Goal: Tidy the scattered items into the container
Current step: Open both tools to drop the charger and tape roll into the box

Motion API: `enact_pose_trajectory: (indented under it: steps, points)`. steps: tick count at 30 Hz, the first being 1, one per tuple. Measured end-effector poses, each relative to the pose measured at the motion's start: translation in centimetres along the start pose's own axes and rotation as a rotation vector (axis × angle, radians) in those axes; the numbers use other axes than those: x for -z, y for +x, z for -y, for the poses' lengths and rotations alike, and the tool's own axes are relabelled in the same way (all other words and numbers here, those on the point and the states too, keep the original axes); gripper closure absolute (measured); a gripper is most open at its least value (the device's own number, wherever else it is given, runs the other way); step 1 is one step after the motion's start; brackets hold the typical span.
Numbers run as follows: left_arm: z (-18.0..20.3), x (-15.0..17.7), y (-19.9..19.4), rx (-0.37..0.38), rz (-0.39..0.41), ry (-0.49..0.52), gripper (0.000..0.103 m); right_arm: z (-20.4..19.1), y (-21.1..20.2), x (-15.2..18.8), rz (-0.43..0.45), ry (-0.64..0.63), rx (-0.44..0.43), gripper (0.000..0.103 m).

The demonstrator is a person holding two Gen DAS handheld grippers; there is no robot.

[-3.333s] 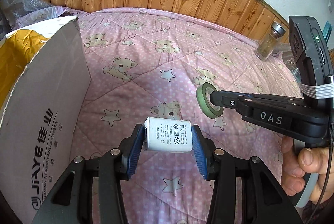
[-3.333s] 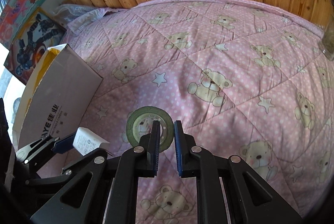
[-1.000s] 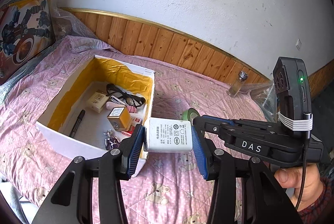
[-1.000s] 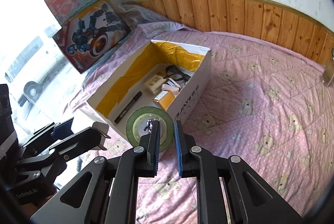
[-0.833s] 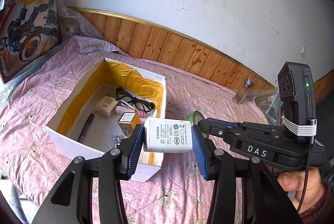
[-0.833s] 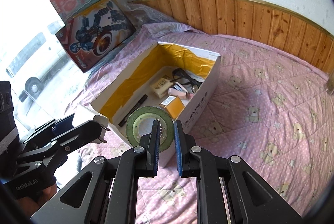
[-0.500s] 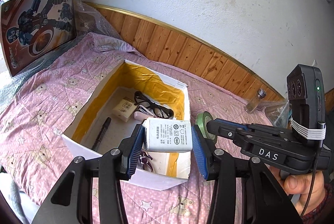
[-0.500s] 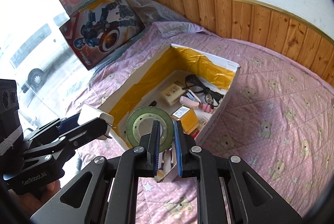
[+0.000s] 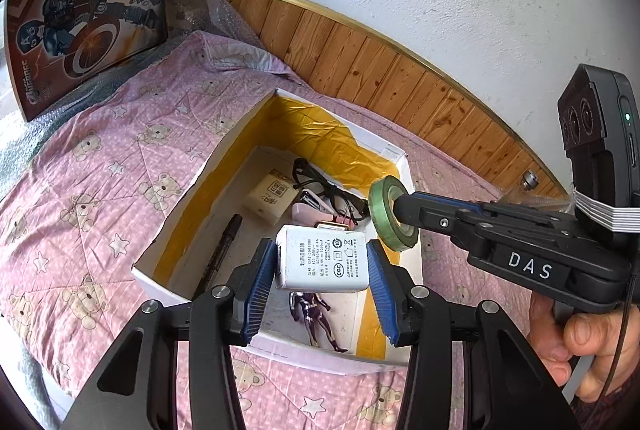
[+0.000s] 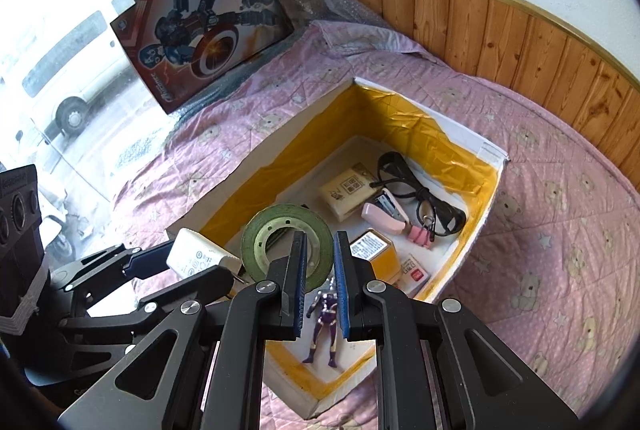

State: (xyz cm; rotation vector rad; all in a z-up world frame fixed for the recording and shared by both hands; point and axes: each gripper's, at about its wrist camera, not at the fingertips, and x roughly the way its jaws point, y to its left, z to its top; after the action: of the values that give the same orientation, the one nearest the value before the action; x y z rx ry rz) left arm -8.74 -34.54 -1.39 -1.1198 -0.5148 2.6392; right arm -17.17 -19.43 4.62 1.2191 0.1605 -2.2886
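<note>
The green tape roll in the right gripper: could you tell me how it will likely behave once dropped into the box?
The green tape roll is round, so it may roll if landing on edge. It looks stiff and light, probably unharmed by falling.

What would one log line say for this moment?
left gripper: shut on charger | right gripper: shut on tape roll | both above box

A pink bear-print quilt covered the bed — wooden panelling ran behind it, and two toy boxes leaned beside the window.
</note>
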Motion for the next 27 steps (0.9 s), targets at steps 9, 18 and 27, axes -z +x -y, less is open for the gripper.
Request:
enact_pose_trajectory:
  steps: [9, 18, 27]
  points:
    - [-1.5, -0.2, 2.5, -0.013, -0.056, -0.021, 0.055, -0.1, 4.7, -2.1, -0.070, -0.045, 0.017, 0.086]
    - [-3.2, 0.0, 3.1, -0.031, -0.067, -0.048, 0.054, 1.0, 6.6, -2.0, -0.099, -0.001, 0.002, 0.082]
    - [-3.9, 0.3, 2.6, -0.036, -0.073, -0.057, 0.054, 0.7, 6.2, -1.6, -0.106, 0.006, -0.012, 0.079]
